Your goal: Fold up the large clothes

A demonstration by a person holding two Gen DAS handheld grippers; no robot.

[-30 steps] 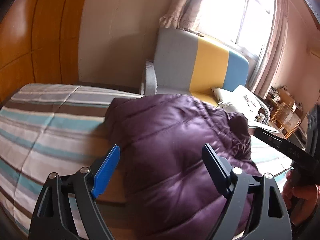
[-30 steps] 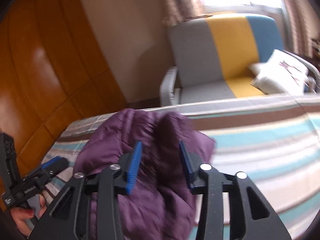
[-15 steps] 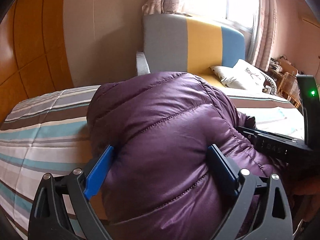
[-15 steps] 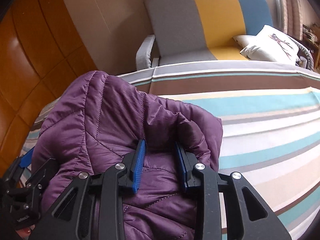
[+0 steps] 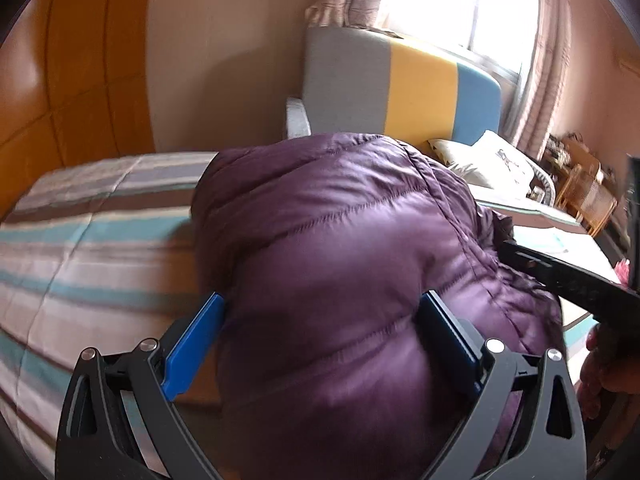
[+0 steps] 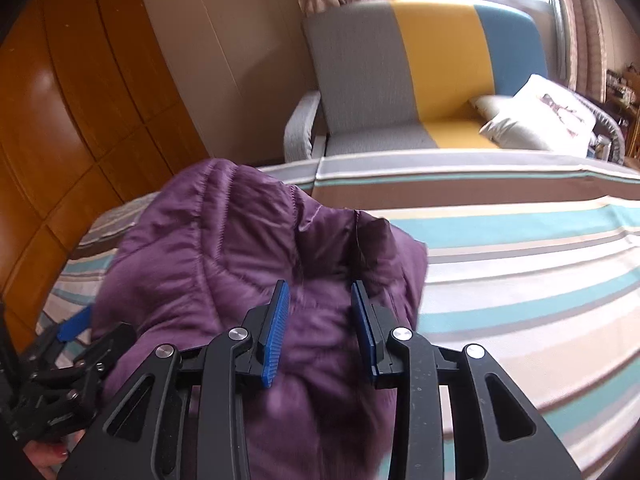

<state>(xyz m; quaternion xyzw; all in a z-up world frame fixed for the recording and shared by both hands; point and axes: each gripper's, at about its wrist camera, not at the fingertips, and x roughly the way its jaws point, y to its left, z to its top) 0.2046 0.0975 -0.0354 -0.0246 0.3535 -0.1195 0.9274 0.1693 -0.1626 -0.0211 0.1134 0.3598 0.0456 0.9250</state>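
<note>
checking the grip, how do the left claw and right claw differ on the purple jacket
The left claw is spread wide around a thick puffy bulk of the purple jacket; the right claw is much narrower, pinching a smaller bunch near the jacket's edge. Both have blue pads against the fabric, above the striped bed.

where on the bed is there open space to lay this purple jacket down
Open striped bedspread lies right of the purple jacket, toward the sofa. Another bare strip runs by the wood panelling. Crowded where the left tool and right tool bunch the jacket.
</note>
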